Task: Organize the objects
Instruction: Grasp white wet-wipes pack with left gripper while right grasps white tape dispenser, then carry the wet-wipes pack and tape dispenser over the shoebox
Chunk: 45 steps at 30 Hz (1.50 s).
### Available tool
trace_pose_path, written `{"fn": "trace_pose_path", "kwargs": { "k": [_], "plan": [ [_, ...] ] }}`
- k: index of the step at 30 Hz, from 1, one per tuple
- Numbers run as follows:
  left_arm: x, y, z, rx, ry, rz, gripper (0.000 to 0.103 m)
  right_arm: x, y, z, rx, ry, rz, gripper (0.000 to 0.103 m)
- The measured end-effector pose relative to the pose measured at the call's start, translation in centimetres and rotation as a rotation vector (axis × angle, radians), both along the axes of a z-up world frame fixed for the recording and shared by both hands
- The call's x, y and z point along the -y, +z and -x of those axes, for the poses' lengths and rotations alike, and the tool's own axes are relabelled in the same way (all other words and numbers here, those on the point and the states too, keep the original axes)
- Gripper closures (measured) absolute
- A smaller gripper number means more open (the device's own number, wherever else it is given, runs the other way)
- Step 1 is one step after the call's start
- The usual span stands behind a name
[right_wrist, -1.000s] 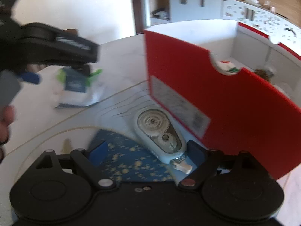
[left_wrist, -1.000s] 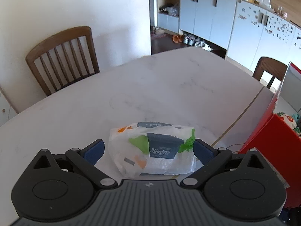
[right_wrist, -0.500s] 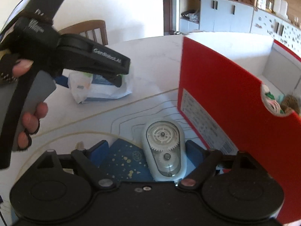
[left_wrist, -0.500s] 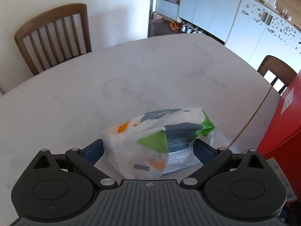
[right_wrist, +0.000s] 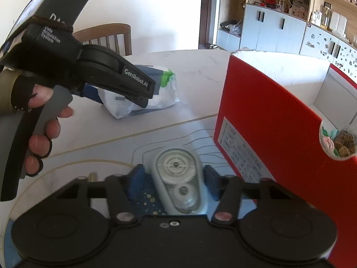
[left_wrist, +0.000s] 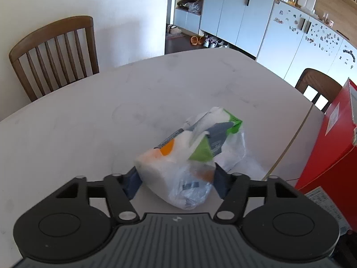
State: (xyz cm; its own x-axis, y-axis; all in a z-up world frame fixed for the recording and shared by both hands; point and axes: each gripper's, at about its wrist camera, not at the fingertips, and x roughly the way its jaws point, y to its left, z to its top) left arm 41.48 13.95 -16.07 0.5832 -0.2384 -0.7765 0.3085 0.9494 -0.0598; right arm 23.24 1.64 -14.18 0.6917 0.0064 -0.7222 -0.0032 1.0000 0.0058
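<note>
A white plastic pack of tissues (left_wrist: 189,154) with green, orange and grey print sits between the blue pads of my left gripper (left_wrist: 176,178), which is shut on its near end; the pack is tilted, its far end on the white table (left_wrist: 89,122). The pack also shows in the right wrist view (right_wrist: 147,98) under the left gripper body. My right gripper (right_wrist: 176,178) has its jaws around a pale blue correction tape dispenser (right_wrist: 178,183) with clear gears; the pads stand close beside it, and touch cannot be told.
A red cardboard box (right_wrist: 279,134) with a white inside stands at the right, holding small items (right_wrist: 341,143). A blue speckled mat (right_wrist: 147,201) lies under the dispenser. Wooden chairs (left_wrist: 53,55) stand beyond the table's far edge.
My left gripper closed in on the tissue pack and tipped its near end up. My right gripper moved forward around the tape dispenser, its jaws narrower than before.
</note>
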Motion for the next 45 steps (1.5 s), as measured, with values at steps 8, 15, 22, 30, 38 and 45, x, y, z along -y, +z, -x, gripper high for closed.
{"fn": "trace_pose_path", "kwargs": {
  "k": [8, 15, 22, 30, 38, 45],
  "plan": [
    [0.7, 1.8, 1.7, 0.048, -0.003, -0.01, 0.053, 0.7, 0.6, 0.4, -0.002, -0.004, -0.024, 0.052],
    [1.5, 3.3, 3.7, 0.046, 0.006, -0.016, 0.067, 1.6, 2.6, 1.9, 0.006, 0.025, -0.063, 0.052],
    [1.1, 5.2, 7.3, 0.058, 0.007, 0.017, 0.068, 3.1, 5.4, 4.9, 0.014, 0.066, -0.095, 0.052],
    [1.1, 8.7, 12.0, 0.095, 0.024, 0.031, 0.068, 5.2, 9.0, 7.7, 0.031, 0.111, -0.107, 0.052],
    [2.3, 12.0, 16.0, 0.107, 0.074, 0.071, 0.068, 8.4, 12.4, 9.6, 0.076, 0.163, -0.12, 0.052],
    [4.9, 14.3, 18.9, 0.13, 0.103, 0.098, 0.068, 12.2, 14.1, 9.9, 0.096, 0.177, -0.137, 0.052]
  ]
}}
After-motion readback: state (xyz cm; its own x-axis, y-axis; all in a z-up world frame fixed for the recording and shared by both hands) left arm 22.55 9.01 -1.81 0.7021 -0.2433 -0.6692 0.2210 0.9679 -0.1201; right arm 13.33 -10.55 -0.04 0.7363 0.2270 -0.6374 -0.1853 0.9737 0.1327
